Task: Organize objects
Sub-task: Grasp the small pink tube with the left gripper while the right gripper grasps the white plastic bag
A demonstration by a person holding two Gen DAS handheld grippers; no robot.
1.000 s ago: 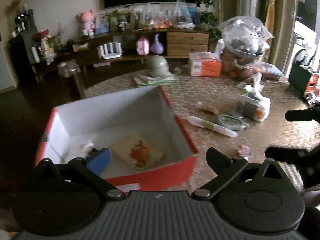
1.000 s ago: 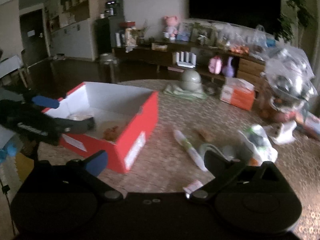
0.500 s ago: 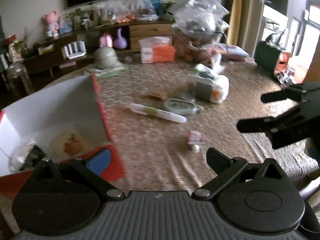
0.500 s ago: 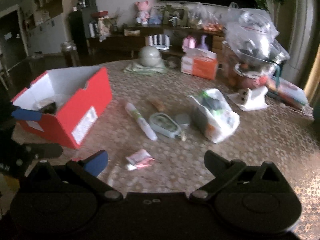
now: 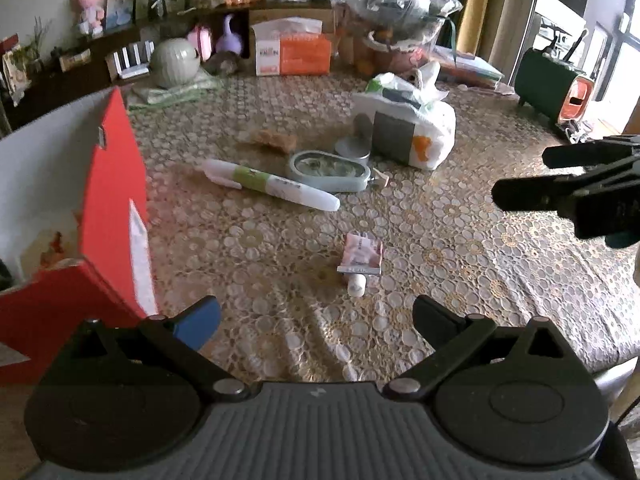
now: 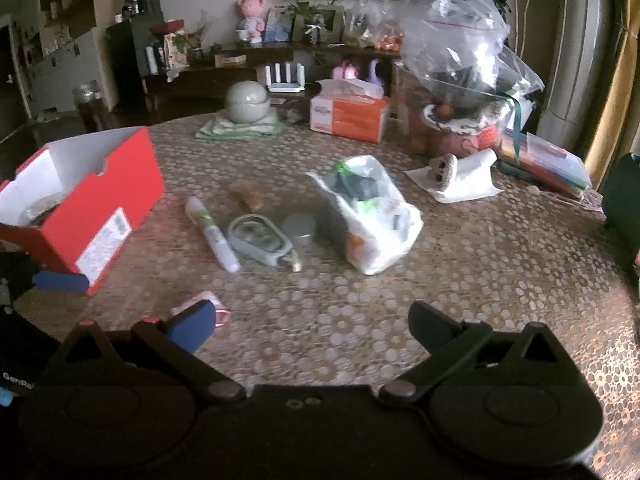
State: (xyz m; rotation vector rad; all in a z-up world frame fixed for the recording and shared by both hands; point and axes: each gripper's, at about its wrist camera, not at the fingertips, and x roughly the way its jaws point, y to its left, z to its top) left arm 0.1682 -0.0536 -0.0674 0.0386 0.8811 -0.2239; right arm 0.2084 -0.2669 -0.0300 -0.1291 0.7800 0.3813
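Ahead, bare tablecloth [image 5: 460,248] between spread, empty left tongs [image 5: 316,316] and pink packet [image 5: 361,253].

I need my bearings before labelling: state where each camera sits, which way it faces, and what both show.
Left wrist: on the left gripper, open, facing across the table; red box at its left, right gripper entering from the right edge.
Right wrist: on the right gripper, open, facing the same table; the left gripper's blue pad at the left edge.
Shared: red box, white tube, pink packet.
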